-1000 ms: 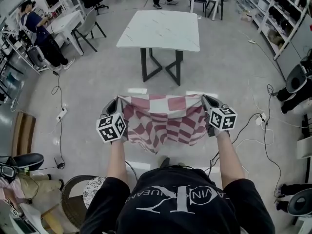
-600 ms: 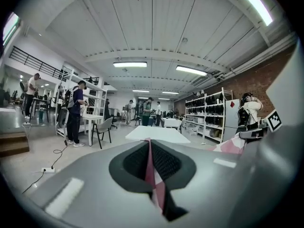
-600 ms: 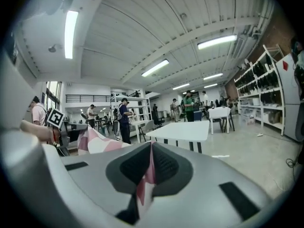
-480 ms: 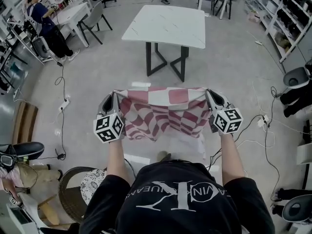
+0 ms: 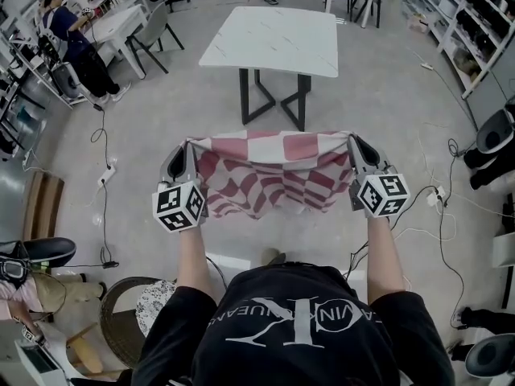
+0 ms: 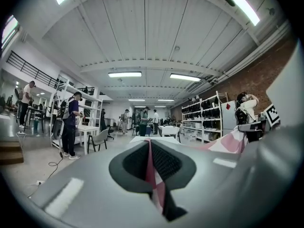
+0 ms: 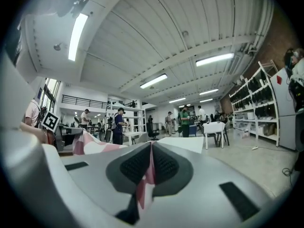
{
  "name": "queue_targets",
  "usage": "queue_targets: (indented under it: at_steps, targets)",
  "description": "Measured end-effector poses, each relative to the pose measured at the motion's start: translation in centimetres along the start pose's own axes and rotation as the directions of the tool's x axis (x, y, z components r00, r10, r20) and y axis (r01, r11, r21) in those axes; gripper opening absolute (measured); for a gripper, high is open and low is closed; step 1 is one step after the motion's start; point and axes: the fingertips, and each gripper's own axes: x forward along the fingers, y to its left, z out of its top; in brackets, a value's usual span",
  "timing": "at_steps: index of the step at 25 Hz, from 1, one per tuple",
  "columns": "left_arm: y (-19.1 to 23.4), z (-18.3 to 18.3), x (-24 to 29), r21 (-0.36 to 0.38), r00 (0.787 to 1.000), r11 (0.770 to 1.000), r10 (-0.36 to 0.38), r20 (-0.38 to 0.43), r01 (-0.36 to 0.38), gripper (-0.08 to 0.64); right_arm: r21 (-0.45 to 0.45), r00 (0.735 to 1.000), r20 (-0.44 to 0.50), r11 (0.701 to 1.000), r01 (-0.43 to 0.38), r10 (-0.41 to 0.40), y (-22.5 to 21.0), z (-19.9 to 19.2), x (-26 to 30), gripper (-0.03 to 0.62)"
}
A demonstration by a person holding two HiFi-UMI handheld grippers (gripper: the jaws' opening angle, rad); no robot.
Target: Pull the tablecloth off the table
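A red-and-white checked tablecloth (image 5: 269,175) hangs in the air between my two grippers, well in front of the bare white table (image 5: 273,40). My left gripper (image 5: 190,145) is shut on the cloth's left corner, and my right gripper (image 5: 351,140) is shut on its right corner. In the left gripper view a strip of the tablecloth (image 6: 153,175) is pinched between the closed black pads (image 6: 164,161). The right gripper view shows the tablecloth (image 7: 147,175) nipped the same way between its pads (image 7: 135,165). The top edge is stretched almost straight; the rest sags in folds below.
Cables and a power strip (image 5: 103,179) lie on the floor at left, more cables (image 5: 434,195) at right. A round stool (image 5: 133,328) is by my left leg. Shelving (image 5: 459,22) lines the right wall. People, desks and chairs (image 5: 153,26) stand at the far left.
Both grippers have risen with the tablecloth and moved a little further apart, so its top edge is now pulled tighter and sits higher and closer to the table in the head view.
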Motion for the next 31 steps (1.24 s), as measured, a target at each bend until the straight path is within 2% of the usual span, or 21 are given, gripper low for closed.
queue_targets:
  at_steps: [12,22,31]
  targets:
    - [-1.9,5.7,0.7,0.077,0.995,0.997,-0.037,0.091,0.03,0.014,0.007,0.992,0.116,0.999,0.044,-0.045,-1.8,5.1,-0.3,0.015]
    - [-2.1,6.4,1.3,0.062,0.994,0.998,-0.028,0.106,0.021,0.014,-0.033,0.989,0.139,0.998,0.047,-0.042,-2.2,7.0,-0.2,0.015]
    - [-2.0,5.8,1.5,0.054,0.994,0.998,-0.014,0.111,0.008,0.014,-0.044,0.989,0.144,0.998,0.034,-0.028,-2.3,6.7,0.4,0.015]
